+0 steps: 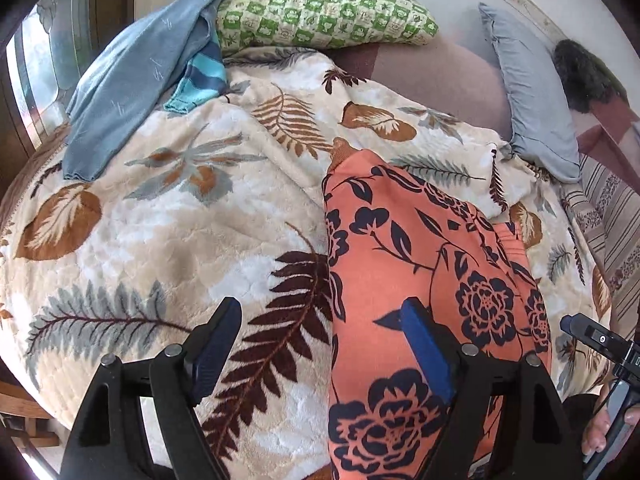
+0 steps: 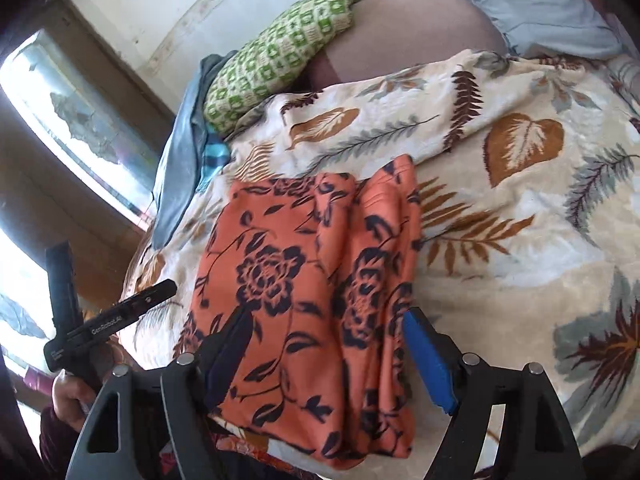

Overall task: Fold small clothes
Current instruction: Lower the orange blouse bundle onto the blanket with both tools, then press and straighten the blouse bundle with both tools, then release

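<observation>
left wrist: dark furry object (image 1: 588, 76) | right wrist: window (image 2: 80, 120)

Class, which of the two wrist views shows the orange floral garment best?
The right wrist view: the orange floral garment lies folded with nearly its whole outline visible. The left wrist view shows only one long side of it, partly hidden by that gripper.
</observation>
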`<act>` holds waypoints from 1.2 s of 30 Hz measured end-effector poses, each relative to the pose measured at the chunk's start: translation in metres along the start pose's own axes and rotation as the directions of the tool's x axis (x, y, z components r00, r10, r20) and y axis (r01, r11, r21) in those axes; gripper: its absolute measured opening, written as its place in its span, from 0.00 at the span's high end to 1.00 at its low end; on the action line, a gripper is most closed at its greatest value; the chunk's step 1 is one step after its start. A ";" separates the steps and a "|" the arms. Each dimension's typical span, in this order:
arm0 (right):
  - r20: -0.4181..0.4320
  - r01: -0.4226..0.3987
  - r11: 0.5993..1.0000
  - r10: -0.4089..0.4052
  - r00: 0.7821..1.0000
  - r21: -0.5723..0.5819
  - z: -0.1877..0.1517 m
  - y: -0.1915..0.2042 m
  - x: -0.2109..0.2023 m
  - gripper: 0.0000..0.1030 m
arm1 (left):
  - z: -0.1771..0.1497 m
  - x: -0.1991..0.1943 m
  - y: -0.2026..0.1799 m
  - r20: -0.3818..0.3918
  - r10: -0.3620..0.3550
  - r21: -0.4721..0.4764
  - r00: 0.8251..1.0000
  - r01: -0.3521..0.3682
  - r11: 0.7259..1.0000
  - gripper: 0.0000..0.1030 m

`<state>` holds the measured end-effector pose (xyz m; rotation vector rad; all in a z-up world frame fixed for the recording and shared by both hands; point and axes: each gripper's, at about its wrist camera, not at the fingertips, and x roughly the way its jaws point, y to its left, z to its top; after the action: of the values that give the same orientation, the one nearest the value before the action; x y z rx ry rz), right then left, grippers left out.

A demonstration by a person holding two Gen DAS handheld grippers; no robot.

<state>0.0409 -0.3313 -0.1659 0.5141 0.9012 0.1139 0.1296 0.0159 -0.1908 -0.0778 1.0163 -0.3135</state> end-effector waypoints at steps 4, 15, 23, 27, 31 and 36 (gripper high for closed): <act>-0.095 -0.025 0.996 0.032 0.995 0.082 0.017 -0.013 0.034 0.22 | 0.003 0.032 0.005 -0.063 -0.131 -0.091 0.989 0.125 0.988 0.20; -0.092 0.056 0.981 -0.074 0.993 -0.185 0.010 0.050 0.057 0.69 | 0.027 0.025 -0.017 0.034 -0.190 0.001 0.981 0.190 0.982 0.84; 0.001 0.093 0.965 -0.096 0.995 -0.244 0.039 0.064 0.052 0.72 | 0.086 0.001 -0.034 0.168 -0.144 0.045 0.975 0.138 0.989 0.95; -0.057 0.103 0.979 -0.115 0.992 -0.175 0.024 0.029 0.076 0.72 | 0.066 0.013 0.001 0.063 -0.078 -0.085 0.995 0.084 0.993 0.49; -0.033 0.013 0.996 -0.016 0.999 -0.084 0.014 0.010 0.069 0.72 | 0.024 0.023 0.018 -0.009 -0.162 -0.193 0.987 0.158 0.968 0.37; -0.016 0.026 0.996 -0.028 0.999 -0.080 0.009 0.014 0.068 0.72 | 0.009 0.040 -0.006 -0.063 -0.237 -0.199 0.970 0.220 0.955 0.22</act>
<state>0.0922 -0.3015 -0.2040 0.4269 0.9163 0.1296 0.1550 -0.0017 -0.2177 -0.3600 1.1241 -0.4329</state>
